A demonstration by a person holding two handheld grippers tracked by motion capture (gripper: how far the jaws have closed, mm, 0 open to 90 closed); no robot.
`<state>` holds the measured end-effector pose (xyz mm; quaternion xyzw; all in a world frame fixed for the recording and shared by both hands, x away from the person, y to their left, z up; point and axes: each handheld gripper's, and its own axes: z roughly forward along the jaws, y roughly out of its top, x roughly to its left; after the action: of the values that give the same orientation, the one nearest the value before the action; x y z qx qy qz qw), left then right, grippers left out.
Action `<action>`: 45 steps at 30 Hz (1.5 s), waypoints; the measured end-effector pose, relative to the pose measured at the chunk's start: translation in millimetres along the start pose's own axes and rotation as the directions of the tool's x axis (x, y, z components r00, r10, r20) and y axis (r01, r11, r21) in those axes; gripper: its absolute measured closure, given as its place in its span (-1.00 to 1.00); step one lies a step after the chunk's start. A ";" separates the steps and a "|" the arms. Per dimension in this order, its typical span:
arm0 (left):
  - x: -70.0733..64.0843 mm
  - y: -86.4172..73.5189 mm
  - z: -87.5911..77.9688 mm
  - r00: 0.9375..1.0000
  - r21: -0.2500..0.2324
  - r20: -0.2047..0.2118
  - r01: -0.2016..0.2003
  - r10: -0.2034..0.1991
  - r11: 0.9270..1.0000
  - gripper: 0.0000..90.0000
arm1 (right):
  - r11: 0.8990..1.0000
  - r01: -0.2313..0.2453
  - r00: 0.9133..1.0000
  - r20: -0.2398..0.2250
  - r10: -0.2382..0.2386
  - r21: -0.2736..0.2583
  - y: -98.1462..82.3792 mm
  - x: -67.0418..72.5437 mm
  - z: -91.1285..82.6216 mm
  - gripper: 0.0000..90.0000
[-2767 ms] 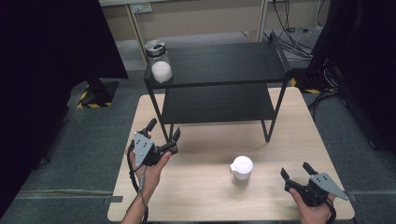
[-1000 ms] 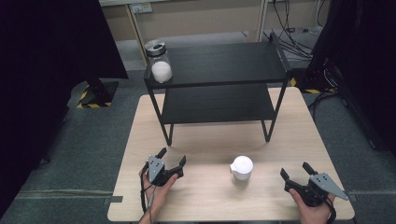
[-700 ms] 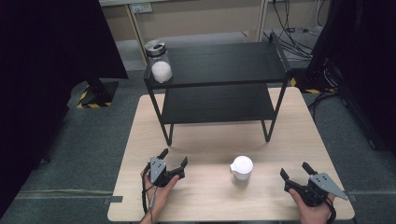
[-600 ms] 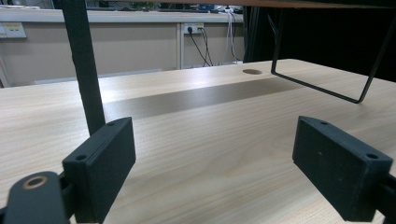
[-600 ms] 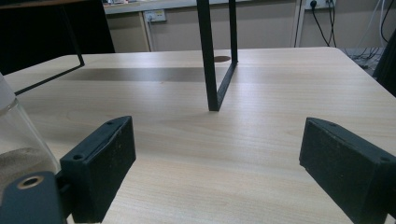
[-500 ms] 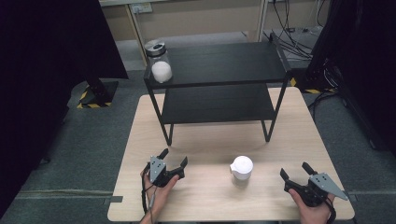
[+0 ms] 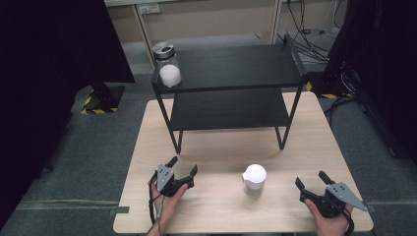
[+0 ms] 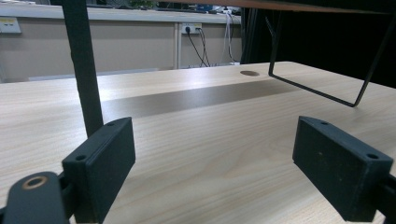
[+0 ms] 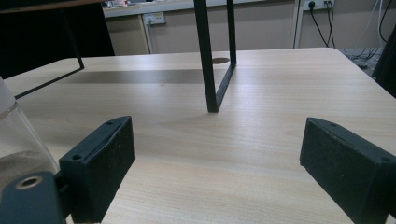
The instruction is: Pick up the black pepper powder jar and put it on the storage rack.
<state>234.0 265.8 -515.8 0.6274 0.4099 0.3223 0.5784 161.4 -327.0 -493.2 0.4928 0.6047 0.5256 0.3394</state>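
From the high view, we are holding the left tool (image 7: 183, 169) and right tool (image 7: 311, 183) low over the table (image 7: 221, 147), both gaping, empty; a jar (image 7: 254, 180) is standing between them. In the left gripper view, the shelf leg (image 8: 84, 65) is standing close ahead. In the right gripper view, the jar's glass (image 9: 18, 149) is sitting just beside one jaw, so a careless sweep could be tipping it.

Change log, 2.8 s ago vs. now, high view:

1. Left gripper (image 7: 184, 167): was raised off the table (image 7: 216, 216) w/ forearm angled up and the grey plate tilted toward the camera. Now lowered to just above or on the tabletop at the near-left edge; contact can't be confirmed. Position shifted right and toward the person.
2. Left hand (image 7: 169, 199): forearm was largely visible; now mostly out of frame at the bottom, w/ hand and wrist showing.
3. Most of the drop was done by 1.0 s ago; since then approx. a slight rightward creep.
4. Left jaws: spread then, spread now; gap looks slightly wider.
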 end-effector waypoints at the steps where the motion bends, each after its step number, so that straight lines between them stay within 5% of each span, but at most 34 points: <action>1: 0.0 -0.1 0.1 1.000 -0.001 0.000 0.000 0.000 1.000 -0.72 | 1.000 -0.003 1.000 -0.002 0.003 0.000 0.0 -0.6 0.0 -0.77; 18: -0.3 -0.7 0.4 1.000 -0.004 0.001 0.009 -0.009 1.000 -0.73 | 1.000 0.018 0.999 -0.037 -0.017 0.008 2.1 -5.8 -0.4 -0.77; 21: -0.6 -0.1 0.7 1.000 -0.001 0.002 0.004 -0.003 1.000 -0.73 | 1.000 0.031 0.996 -0.084 -0.031 -0.004 4.9 -6.3 -2.3 -0.76; 29: -0.6 -0.4 1.0 1.000 -0.003 0.002 0.004 -0.004 1.000 -0.73 | 0.996 0.088 0.969 -0.233 -0.086 0.000 11.3 1.3 3.7 -0.76; 37: -1.1 -0.3 1.2 1.000 -0.002 0.003 -0.003 0.003 1.000 -0.73 | 0.993 0.118 0.948 -0.299 -0.114 -0.002 13.7 11.7 8.1 -0.76; 45: -1.8 -0.7 1.0 1.000 -0.005 0.002 -0.005 0.005 1.000 -0.73 | 0.986 0.166 0.912 -0.381 -0.151 0.005 20.0 24.9 20.1 -0.74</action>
<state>234.0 263.7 -516.6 0.6274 0.4067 0.3241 0.5796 177.7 -298.0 -475.5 0.3375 0.7064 0.5704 0.2486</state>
